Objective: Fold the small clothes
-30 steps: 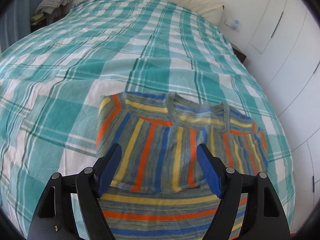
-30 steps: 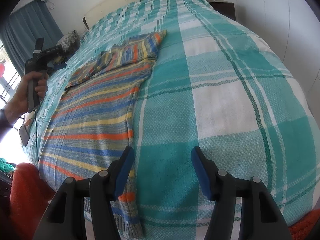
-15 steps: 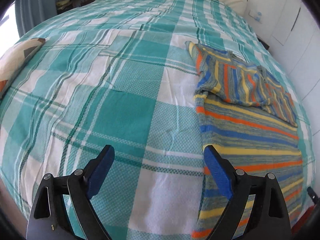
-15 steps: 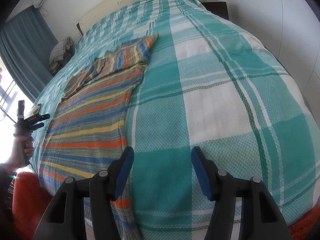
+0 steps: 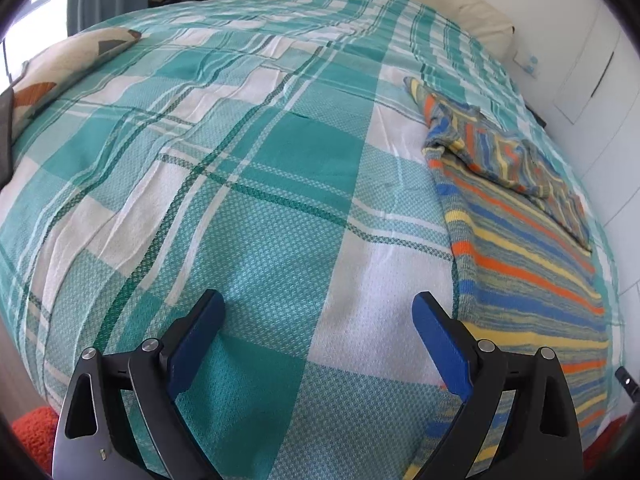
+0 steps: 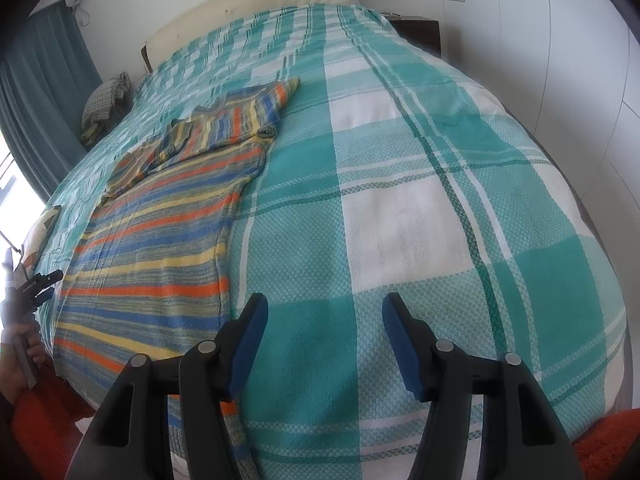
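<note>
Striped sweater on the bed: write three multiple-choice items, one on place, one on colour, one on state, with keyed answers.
1. In the left wrist view, the striped sweater lies toward which side of the bedspread?
A. left
B. right
C. centre

2. The bedspread's check is white and
A. teal
B. red
C. black

3. The sweater's upper part is
A. folded down over the body
B. hanging off the headboard
C. rolled into a ball

Answers: 1 B, it lies along the right edge; 2 A, teal squares show throughout; 3 A, the sleeves and collar overlap the torso.
</note>
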Demonstrator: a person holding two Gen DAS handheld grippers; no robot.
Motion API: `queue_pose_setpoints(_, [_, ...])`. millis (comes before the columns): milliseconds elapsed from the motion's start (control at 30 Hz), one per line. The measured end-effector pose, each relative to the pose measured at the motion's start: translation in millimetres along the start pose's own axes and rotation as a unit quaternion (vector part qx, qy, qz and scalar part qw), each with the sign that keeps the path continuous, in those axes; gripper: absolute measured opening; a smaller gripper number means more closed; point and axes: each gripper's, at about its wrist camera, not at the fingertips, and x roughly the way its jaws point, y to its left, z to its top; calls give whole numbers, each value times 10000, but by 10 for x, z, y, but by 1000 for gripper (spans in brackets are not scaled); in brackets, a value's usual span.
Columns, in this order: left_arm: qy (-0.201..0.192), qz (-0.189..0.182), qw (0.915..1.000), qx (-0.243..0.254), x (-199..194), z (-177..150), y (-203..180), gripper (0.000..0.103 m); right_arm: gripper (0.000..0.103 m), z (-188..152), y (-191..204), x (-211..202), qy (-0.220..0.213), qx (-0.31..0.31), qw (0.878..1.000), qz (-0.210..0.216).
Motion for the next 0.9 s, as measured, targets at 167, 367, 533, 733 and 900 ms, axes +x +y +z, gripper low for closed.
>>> queue_pose_setpoints(167, [-7,72,9999,72,33,-26,-24,97,60,0,-40,2,0,63,10000,-11])
queue_pose_setpoints(367, [-11,247,9994,242,52,-65,-76,98,60,10,-108,-24,-53,250,9997,39])
queue_pose_setpoints(533, [-17,231,9995,195,52,-63,-58,99,63,10,-175,-68,-135,438,9989,57])
queue_pose_setpoints(733, [-7,272,9992,278,68,-74,-74,101,63,18,-228,-59,-133,587,9982,50])
queue_pose_setpoints(900, [-9,267,9993,272,67,-75,-75,101,63,17,-223,-63,-147,563,9983,35])
